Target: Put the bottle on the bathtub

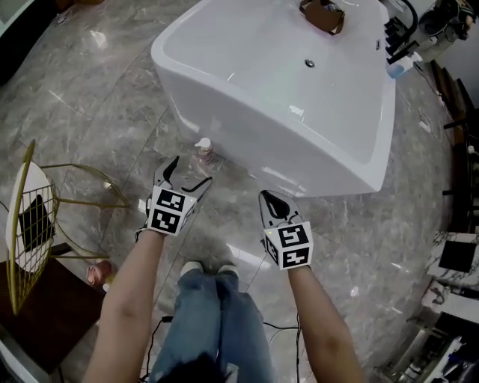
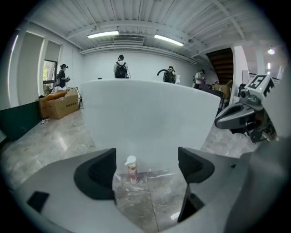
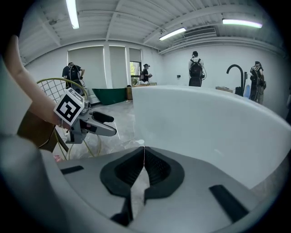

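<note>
A small pink pump bottle (image 1: 203,150) with a white top stands upright on the marble floor against the foot of the white bathtub (image 1: 224,90). My left gripper (image 1: 188,171) is open just short of it, jaws pointing at it. In the left gripper view the bottle (image 2: 132,169) shows between the wide-apart jaws, still ahead of them, with the bathtub's wall (image 2: 150,118) behind. My right gripper (image 1: 272,202) is shut and empty, hanging to the right near the tub's side; the tub (image 3: 209,123) fills its view.
A gold wire rack (image 1: 30,224) with a white top stands at the left, a pink object (image 1: 97,272) on the floor by it. A brown thing (image 1: 323,15) lies in the tub's far end. A black tap (image 1: 408,30) stands at the far rim. Several people stand far off.
</note>
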The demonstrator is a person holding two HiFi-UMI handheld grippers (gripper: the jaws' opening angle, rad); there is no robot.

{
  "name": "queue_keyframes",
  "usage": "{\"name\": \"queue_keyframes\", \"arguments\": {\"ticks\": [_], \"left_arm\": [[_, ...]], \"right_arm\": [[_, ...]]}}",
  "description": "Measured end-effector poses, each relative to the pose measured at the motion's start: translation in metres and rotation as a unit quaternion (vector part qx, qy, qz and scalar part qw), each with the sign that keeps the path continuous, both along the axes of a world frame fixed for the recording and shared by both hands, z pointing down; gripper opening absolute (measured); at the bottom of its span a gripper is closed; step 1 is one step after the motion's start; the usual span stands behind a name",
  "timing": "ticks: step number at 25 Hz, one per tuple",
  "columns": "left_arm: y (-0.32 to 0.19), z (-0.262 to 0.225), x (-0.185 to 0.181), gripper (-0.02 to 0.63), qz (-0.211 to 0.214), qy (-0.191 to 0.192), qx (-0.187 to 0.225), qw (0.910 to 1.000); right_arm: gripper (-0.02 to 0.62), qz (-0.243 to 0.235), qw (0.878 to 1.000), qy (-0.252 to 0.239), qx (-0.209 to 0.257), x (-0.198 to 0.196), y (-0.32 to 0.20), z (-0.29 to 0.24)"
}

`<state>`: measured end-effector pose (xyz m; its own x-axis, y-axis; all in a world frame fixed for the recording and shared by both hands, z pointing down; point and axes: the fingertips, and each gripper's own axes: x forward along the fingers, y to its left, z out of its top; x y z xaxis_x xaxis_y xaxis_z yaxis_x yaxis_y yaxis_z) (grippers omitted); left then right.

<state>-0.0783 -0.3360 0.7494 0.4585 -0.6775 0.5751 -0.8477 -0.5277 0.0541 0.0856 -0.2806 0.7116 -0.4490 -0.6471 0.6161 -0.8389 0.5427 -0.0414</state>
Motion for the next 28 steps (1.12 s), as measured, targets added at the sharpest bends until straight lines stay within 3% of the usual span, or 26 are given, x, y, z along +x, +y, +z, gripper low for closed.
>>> {"name": "queue_keyframes", "arguments": {"ticks": [15, 28], "left_arm": [[0.064, -0.192, -0.008, 0.426, -0.056, 0.048, -0.009, 0.9973], [0.078, -0.364, -0.027, 0.405, -0.093, 0.072, 0.048, 0.9920]], "right_arm": [[0.017, 0.024, 1.000, -0.013, 0.000, 0.017, 0.045, -0.172], [0.017, 0.031, 0.998, -0.007, 0.051, 0.037, 0.060, -0.337]]}}
